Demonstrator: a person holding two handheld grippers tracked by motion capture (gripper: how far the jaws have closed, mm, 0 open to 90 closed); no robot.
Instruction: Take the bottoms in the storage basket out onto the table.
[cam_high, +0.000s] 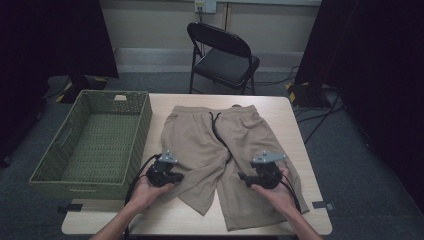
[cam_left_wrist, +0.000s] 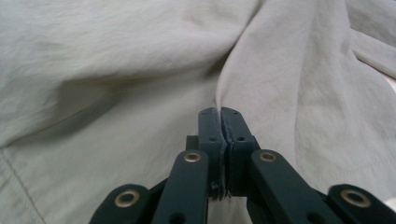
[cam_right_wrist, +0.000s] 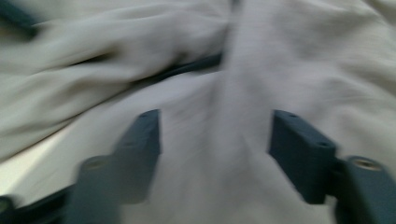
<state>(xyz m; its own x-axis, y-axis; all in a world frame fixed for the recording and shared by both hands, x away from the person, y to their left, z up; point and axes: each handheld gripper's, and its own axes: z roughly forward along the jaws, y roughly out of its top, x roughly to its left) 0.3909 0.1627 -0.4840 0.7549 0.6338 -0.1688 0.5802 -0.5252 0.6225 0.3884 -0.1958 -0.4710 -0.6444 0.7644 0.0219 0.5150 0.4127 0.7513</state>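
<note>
My left gripper (cam_high: 172, 176) sits at the outer edge of the left leg of the khaki shorts (cam_high: 220, 150), jaws pressed together on a pinched ridge of the fabric; in the left gripper view (cam_left_wrist: 219, 122) the cloth rises in a fold straight out of the closed tips. My right gripper (cam_high: 248, 176) is over the other leg with its jaws apart and nothing between them; the right gripper view (cam_right_wrist: 215, 140) is motion-blurred, and the pads have only flat cloth under the gap.

Landmark: the shorts. They lie flat on the tan table (cam_high: 300, 150), waistband toward the far edge, leg hems toward me, so the long axis runs away from me. The black drawstring (cam_high: 218, 131) trails down the middle seam.

Relation that matters: the fabric lies directly beneath and ahead of the right gripper, between the open pads and the crotch seam. I judge the right hand needs a grip on its leg to match the left before any fold or lift.

Left of the shorts, touching the table edge: a green woven basket (cam_high: 70, 125). Beyond the waistband, off the table: a black folding chair (cam_high: 223, 55).

Count: one pair of shorts, one basket, one chair, two grippers.
</note>
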